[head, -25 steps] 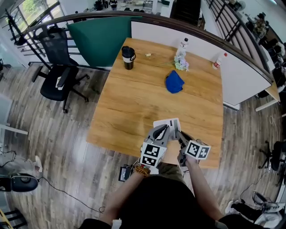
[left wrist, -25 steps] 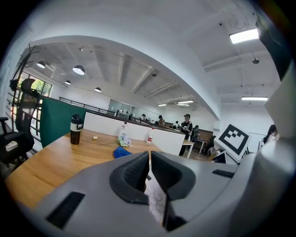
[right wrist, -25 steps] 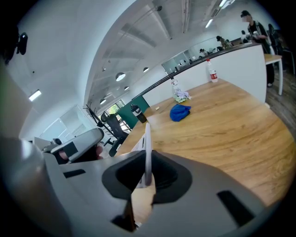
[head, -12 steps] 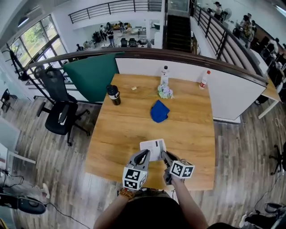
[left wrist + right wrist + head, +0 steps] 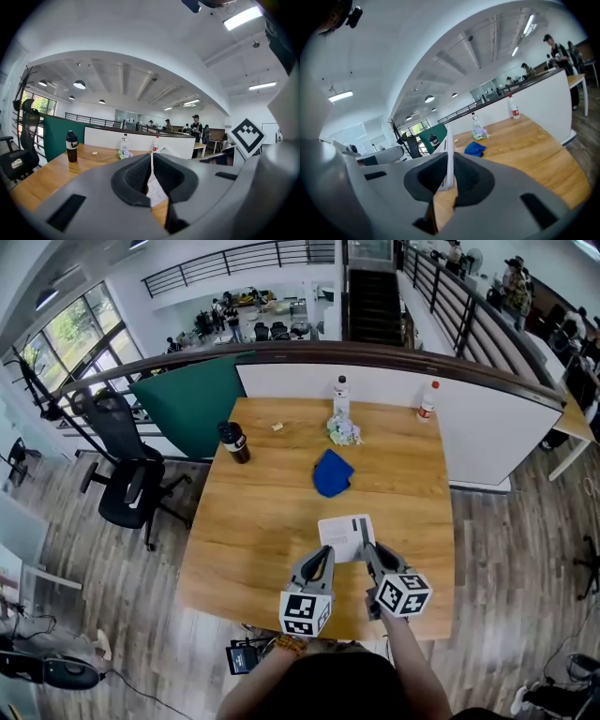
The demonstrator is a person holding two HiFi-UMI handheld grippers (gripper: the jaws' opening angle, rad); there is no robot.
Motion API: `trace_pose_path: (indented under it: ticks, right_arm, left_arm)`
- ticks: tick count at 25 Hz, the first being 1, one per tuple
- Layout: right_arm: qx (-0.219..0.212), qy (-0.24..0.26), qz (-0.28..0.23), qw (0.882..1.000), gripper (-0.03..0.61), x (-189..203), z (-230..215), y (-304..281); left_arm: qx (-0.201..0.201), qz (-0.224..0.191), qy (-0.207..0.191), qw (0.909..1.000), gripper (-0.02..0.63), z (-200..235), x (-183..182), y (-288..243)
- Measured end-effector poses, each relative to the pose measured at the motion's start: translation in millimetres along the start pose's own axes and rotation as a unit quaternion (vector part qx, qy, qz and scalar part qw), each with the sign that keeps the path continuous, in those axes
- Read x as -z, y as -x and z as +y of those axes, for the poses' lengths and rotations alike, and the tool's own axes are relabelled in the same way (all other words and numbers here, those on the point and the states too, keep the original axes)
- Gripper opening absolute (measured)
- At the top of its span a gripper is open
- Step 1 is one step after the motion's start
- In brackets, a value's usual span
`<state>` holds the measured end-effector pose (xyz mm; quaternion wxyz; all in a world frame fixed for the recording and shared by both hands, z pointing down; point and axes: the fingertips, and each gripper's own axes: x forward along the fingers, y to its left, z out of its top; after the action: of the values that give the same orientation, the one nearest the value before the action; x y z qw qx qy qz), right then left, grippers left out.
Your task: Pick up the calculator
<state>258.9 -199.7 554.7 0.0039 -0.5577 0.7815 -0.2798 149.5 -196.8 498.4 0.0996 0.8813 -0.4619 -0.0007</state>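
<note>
The white calculator [image 5: 345, 536] hangs above the near part of the wooden table [image 5: 262, 521], held between both grippers. My left gripper [image 5: 327, 557] is shut on its left edge and my right gripper [image 5: 369, 554] on its right edge. In the left gripper view the left gripper [image 5: 151, 164] pinches a thin white edge, and the calculator's [image 5: 154, 191] round keys show just below the pads. In the right gripper view the right gripper [image 5: 449, 176] clamps the calculator [image 5: 449, 150] edge-on, standing up as a thin white blade.
On the far half of the table are a black tumbler [image 5: 233, 442], a blue cloth [image 5: 332, 472], a crumpled bundle [image 5: 344, 431] and two bottles [image 5: 340, 395] [image 5: 427, 401]. A black office chair [image 5: 122, 486] stands left of the table, and a white partition runs behind it.
Both grippers have risen and moved a little forward and right with the calculator held between them. The grip on it has not changed.
</note>
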Motion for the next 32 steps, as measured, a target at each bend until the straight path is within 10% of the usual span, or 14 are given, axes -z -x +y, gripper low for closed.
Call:
trace_pose_path:
  ticks: [14,24,32]
  right_arm:
    - [0.081,0.142,-0.146,0.976,0.048,-98,25,28]
    - [0.092,0.222,-0.181,0.954,0.048,-91,55,46]
    - [0.052,0.209,-0.136,0.967,0.048,-59,46,31]
  left_arm:
    - [0.004,-0.063,-0.012,0.9979,0.029,7,-25,-8]
    - [0.004,-0.087,-0.032,0.9957,0.029,4,-49,-1]
    - [-0.012,-0.077,-0.028,0.9966,0.029,-1,-32,3]
